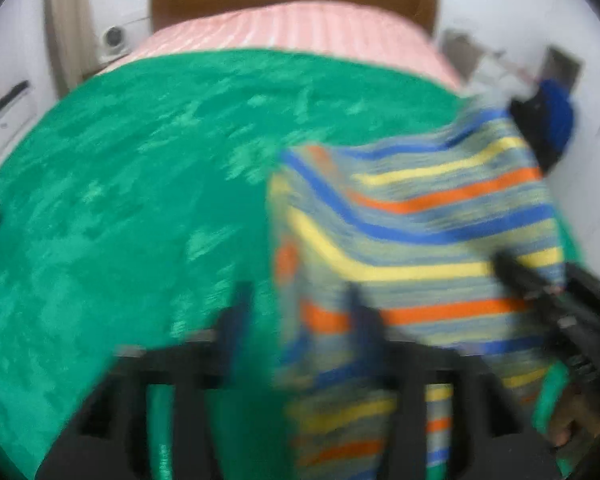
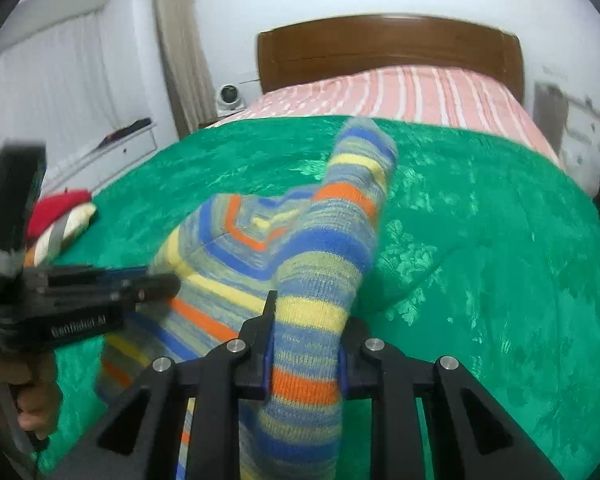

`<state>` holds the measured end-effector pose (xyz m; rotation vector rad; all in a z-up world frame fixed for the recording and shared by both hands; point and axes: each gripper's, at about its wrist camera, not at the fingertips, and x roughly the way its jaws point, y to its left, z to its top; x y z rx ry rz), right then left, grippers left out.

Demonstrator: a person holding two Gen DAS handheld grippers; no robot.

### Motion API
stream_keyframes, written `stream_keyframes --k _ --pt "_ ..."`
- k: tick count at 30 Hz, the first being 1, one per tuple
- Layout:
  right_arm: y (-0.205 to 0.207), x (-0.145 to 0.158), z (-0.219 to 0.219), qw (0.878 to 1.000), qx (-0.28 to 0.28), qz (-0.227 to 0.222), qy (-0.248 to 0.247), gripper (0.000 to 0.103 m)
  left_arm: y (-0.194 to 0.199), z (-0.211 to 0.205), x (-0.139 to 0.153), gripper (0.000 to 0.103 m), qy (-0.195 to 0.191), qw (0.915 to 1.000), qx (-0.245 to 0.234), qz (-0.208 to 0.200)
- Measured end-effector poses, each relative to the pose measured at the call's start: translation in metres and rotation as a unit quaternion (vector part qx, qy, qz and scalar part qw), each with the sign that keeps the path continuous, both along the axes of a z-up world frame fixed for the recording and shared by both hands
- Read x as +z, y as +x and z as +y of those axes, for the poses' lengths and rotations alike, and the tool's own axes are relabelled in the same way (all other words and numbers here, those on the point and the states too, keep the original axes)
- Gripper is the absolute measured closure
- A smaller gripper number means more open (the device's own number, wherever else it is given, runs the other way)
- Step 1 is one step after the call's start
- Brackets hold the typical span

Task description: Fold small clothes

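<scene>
Striped knit garment on the green bedspread, handled by two hand-held grippers. The right gripper points forward and downward toward the wooden headboard; its two black fingers are closed on a bunched fold of the garment, the fabric pinched between the blue pads. One sleeve-like part extends from this grip toward the headboard. The left gripper also tilts downward toward the headboard; in its own blurred view its jaws stand apart, one finger over bare bedspread, the other against the edge of the garment, with no clear pinch visible. In the right wrist view it enters from the left, fingertips at the garment's left edge, a hand beneath it. A red and cream item lies at the bedspread's left margin.
</scene>
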<state>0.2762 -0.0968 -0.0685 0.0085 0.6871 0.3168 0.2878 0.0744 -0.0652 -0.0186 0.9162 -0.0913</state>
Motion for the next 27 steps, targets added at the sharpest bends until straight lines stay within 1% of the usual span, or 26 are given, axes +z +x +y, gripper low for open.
stream_keyframes --k 1,2,3,4,6,7,8,10,11,12,13,14,15,16,17,19,20,21,24,26,27 --pt "0.005 -0.006 -0.006 1.0 -0.009 0.018 0.003 0.051 -0.003 0.003 -0.006 0.026 0.016 0.9998 0.014 0.0" --pt "0.005 -0.015 -0.014 0.999 -0.025 0.038 -0.003 0.035 -0.016 0.007 -0.012 0.026 0.027 0.9992 0.027 -0.013" --pt "0.0 -0.022 -0.023 0.998 -0.036 0.047 -0.009 0.013 -0.028 0.01 -0.014 0.026 0.028 0.9988 0.032 -0.024" --pt "-0.011 -0.03 -0.035 0.998 -0.043 0.052 -0.012 0.01 -0.041 0.013 -0.013 0.023 0.029 0.9982 0.037 -0.037" --pt "-0.035 -0.035 -0.051 0.997 -0.047 0.05 -0.03 0.01 -0.08 0.013 -0.004 0.013 0.028 0.9952 0.048 -0.081" --pt "-0.051 -0.035 -0.058 0.997 -0.049 0.048 -0.043 0.01 -0.096 0.012 0.001 0.005 0.027 0.9928 0.052 -0.104" --pt "-0.072 -0.031 -0.063 0.996 -0.051 0.037 -0.055 0.01 -0.116 0.012 0.01 0.0 0.026 0.9887 0.059 -0.135" --pt "-0.107 -0.019 -0.073 0.996 -0.052 0.004 -0.075 0.009 -0.16 0.006 0.03 0.0 0.023 0.9764 0.078 -0.2" --pt "-0.129 -0.009 -0.079 0.995 -0.057 -0.023 -0.082 0.009 -0.173 0.002 0.039 0.0 0.021 0.9726 0.08 -0.217" --pt "-0.144 0.002 -0.082 0.993 -0.065 -0.045 -0.083 0.005 -0.183 -0.002 0.045 0.0 0.02 0.9705 0.079 -0.227" --pt "-0.162 0.013 -0.086 0.991 -0.078 -0.068 -0.08 0.0 -0.197 -0.009 0.053 0.0 0.02 0.9703 0.072 -0.23" --pt "-0.18 0.025 -0.093 0.989 -0.096 -0.092 -0.069 0.0 -0.194 -0.017 0.058 0.0 0.022 0.9714 0.066 -0.227" --pt "-0.196 0.033 -0.096 0.987 -0.11 -0.106 -0.055 0.0 -0.203 -0.023 0.063 0.0 0.024 0.971 0.062 -0.229" --pt "-0.207 0.039 -0.099 0.987 -0.112 -0.105 -0.039 0.0 -0.211 -0.029 0.068 0.0 0.027 0.9694 0.062 -0.236" --pt "-0.212 0.042 -0.103 0.99 -0.104 -0.093 -0.027 0.0 -0.218 -0.031 0.071 0.0 0.028 0.9678 0.063 -0.242" --pt "-0.219 0.046 -0.107 0.993 -0.097 -0.069 -0.016 0.0 -0.228 -0.038 0.075 0.0 0.025 0.9672 0.062 -0.245" --pt "-0.223 0.049 -0.108 0.992 -0.101 -0.068 -0.015 0.0 -0.236 -0.042 0.078 0.0 0.02 0.9683 0.063 -0.241" --pt "-0.23 0.051 -0.107 0.991 -0.108 -0.077 -0.017 0.0 -0.242 -0.043 0.08 0.0 0.019 0.9692 0.063 -0.237" --pt "-0.25 0.057 -0.102 0.986 -0.129 -0.096 -0.034 0.0 -0.256 -0.046 0.083 0.0 0.018 0.9709 0.057 -0.232" --pt "-0.255 0.058 -0.101 0.988 -0.124 -0.084 -0.031 0.0 -0.266 -0.05 0.086 0.0 0.014 0.9737 0.051 -0.222" --pt "-0.256 0.056 -0.1 0.99 -0.118 -0.074 -0.026 0.0 -0.268 -0.052 0.085 0.0 0.011 0.9771 0.048 -0.207"
